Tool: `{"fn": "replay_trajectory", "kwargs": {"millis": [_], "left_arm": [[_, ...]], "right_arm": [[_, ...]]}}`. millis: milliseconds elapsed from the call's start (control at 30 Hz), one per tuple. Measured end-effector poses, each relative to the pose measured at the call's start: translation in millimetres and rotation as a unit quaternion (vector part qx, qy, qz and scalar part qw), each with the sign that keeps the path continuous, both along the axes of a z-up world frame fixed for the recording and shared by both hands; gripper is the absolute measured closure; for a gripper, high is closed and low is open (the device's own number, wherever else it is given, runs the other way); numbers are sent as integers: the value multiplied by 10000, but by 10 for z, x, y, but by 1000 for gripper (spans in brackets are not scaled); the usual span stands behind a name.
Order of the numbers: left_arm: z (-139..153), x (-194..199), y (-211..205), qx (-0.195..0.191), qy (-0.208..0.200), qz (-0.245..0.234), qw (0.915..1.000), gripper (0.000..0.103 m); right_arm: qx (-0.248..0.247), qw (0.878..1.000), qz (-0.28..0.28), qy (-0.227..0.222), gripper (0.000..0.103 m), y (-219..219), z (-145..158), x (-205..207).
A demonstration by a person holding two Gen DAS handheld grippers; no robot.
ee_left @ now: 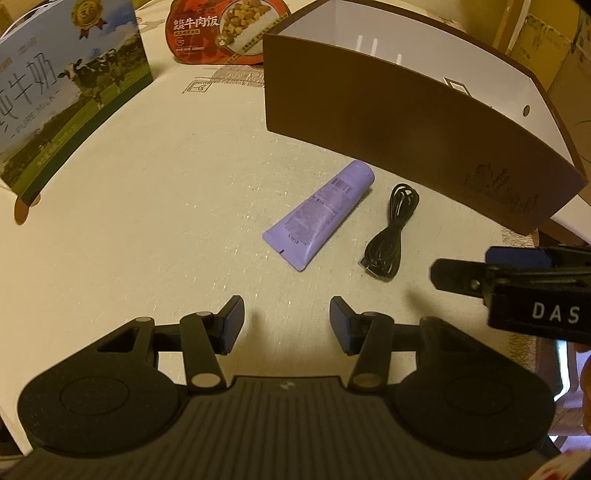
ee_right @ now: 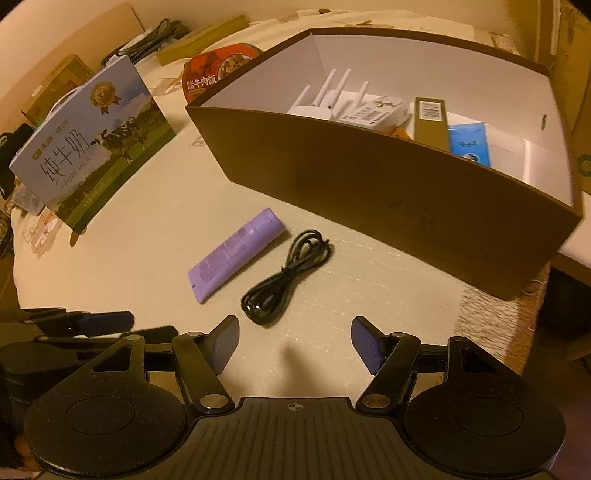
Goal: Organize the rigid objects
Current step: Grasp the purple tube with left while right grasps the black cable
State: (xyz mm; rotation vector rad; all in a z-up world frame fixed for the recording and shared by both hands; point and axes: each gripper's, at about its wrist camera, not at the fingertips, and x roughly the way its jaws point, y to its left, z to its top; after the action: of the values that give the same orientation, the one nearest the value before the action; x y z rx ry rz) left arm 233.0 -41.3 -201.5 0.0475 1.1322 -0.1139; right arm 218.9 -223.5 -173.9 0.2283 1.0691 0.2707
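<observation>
A purple tube (ee_left: 321, 218) lies flat on the pale tablecloth, with a coiled black cable (ee_left: 391, 236) just right of it. Both sit in front of a large brown box (ee_left: 406, 129) with a white inside. My left gripper (ee_left: 287, 321) hovers open over bare cloth, short of the tube, with nothing between its fingers. In the right wrist view the tube (ee_right: 238, 254) and the cable (ee_right: 288, 277) lie ahead of my right gripper (ee_right: 295, 339), which is open and holds nothing. The box (ee_right: 369, 177) contains a white router (ee_right: 325, 99) and several small packages.
A milk carton (ee_left: 55, 92) stands at the left and a red beef-rice bowl (ee_left: 218, 29) sits behind it. My right gripper (ee_left: 465, 264) reaches in at the right of the left wrist view. My left gripper (ee_right: 129, 325) shows at the lower left of the right wrist view. Cardboard boxes crowd the table's far side.
</observation>
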Motion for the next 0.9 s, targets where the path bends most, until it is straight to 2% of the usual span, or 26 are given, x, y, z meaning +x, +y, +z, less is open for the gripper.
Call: {"fn": "replay_trajectory", "kwargs": {"millis": [300, 467, 900], "left_arm": [[-133, 141, 30, 47, -32, -220, 9997, 56], [-196, 214, 51, 82, -28, -267, 9996, 57], [-292, 322, 49, 128, -64, -511, 9986, 57]], "right_arm": [[26, 10000, -55, -64, 39, 116, -116, 180], [-85, 9999, -73, -55, 47, 212, -188, 304], [-126, 9997, -148, 169, 52, 356, -450, 504]]}}
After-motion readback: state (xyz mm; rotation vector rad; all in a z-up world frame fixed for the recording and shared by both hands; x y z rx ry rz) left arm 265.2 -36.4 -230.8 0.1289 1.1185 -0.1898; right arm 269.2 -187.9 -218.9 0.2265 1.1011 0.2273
